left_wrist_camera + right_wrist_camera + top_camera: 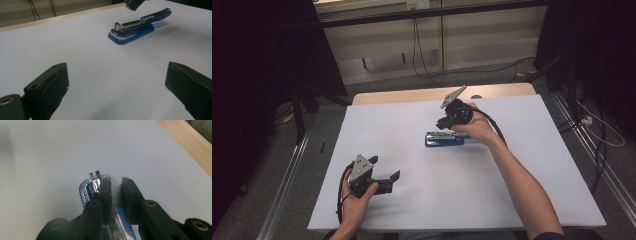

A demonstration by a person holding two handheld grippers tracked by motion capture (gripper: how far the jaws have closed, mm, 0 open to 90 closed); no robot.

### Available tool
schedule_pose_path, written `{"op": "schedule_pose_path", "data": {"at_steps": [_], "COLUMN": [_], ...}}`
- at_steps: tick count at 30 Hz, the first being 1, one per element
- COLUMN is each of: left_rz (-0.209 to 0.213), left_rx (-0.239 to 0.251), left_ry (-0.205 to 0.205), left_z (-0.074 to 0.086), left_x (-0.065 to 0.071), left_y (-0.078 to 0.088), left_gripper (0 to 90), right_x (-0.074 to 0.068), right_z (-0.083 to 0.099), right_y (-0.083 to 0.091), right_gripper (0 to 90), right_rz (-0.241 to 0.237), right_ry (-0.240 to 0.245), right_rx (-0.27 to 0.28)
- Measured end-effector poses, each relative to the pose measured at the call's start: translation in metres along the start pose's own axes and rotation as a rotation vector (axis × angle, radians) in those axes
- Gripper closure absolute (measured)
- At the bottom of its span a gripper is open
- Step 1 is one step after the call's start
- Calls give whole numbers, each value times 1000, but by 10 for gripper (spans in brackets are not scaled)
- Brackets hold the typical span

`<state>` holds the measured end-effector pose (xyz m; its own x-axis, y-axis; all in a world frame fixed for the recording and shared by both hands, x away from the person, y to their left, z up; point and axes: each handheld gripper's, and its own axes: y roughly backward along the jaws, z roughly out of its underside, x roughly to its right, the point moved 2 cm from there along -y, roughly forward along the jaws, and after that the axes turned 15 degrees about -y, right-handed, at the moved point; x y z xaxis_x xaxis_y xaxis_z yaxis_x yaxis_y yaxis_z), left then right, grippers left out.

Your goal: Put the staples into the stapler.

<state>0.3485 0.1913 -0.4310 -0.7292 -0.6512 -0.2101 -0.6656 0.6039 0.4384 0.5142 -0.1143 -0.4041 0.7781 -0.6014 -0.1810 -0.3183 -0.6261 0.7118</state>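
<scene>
Stapler (444,139) is lying near the middle of the white table (412,200), open, its top arm raised off the blue base. Right gripper (116,192) is hanging over it, jaws nearly together and pinching a pale, finely ribbed block that looks like a strip of staples (117,196) (the ribbing reads as a stack of them, though I cannot be sure). Just below and ahead of those jaws, the chrome staple channel (95,178) is showing, running back under the gripper.

Judging by that, the step in hand is loading the strip into the channel. Doing it well calls for keeping the strip parallel to the channel, lowering it straight, and not easing the grip until it is seated between the channel walls; a tilt would likely jam it on the rim.

Left gripper (384,181) is resting well apart at the near left of the table, jaws standing wide with nothing between them.

Looking from the left gripper view, the stapler (135,28) is showing side-on, which reveals how far the top arm is lifted. Looking from above, the right hand (474,127) is covering part of the stapler, so the strip and channel are being made out from the right gripper view instead.
</scene>
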Motion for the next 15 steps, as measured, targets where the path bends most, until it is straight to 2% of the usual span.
{"op": "schedule_pose_path", "data": {"at_steps": [8,15], "left_rz": [5,7], "left_rx": [-3,0], "left_ry": [-9,-8], "left_z": [0,0], "left_x": [1,1], "left_y": [-1,0], "left_gripper": [52,52], "right_x": [-5,-8], "right_z": [-4,-6], "right_y": [-8,-15], "right_gripper": [795,795], "right_rz": [-49,-84], "right_ry": [57,79], "right_rx": [-22,-21]}}
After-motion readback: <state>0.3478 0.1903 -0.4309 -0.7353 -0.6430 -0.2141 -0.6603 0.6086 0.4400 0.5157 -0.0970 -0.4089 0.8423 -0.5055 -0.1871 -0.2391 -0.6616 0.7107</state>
